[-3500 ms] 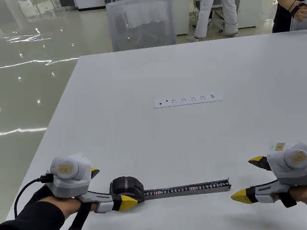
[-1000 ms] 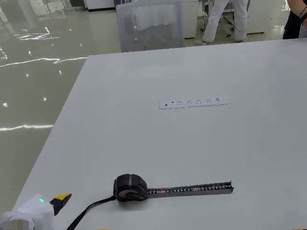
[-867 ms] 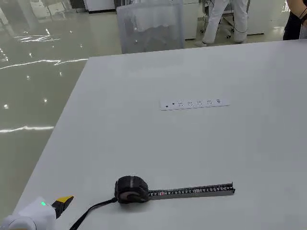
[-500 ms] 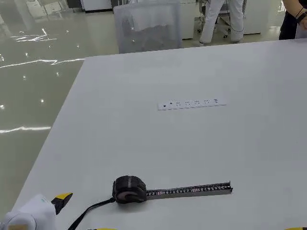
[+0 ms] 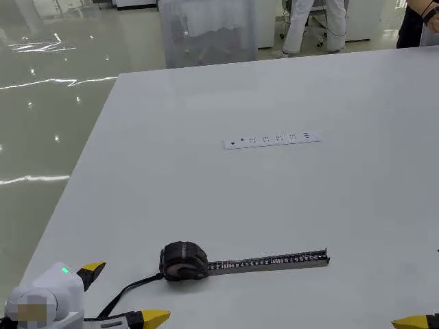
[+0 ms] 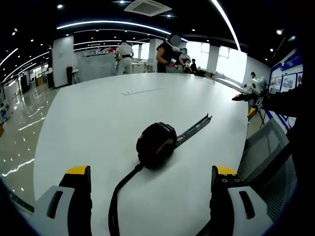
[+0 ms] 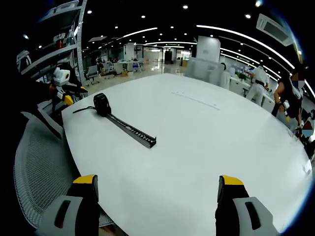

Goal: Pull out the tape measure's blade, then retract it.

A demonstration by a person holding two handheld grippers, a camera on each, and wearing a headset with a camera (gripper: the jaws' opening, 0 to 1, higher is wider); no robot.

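tape measure (image 5: pixel 183 260) lies on the white table (image 5: pixel 288 199) near its front edge, touched by neither gripper. its blade (image 5: pixel 271 261) is out, lying flat on the table and running right from the case (image 6: pixel 156 145), hook end free. a black strap (image 5: pixel 127 296) trails from the case toward the left gripper (image 6: pixel 151 172), whose jaws stand wide apart and hold nothing, just short of the case. right gripper (image 7: pixel 158 180) is also spread wide and empty, well apart from the blade's tip. a white power strip (image 5: pixel 271 139) sits farther back on the table. people (image 5: pixel 306 20) stand beyond the far edge.
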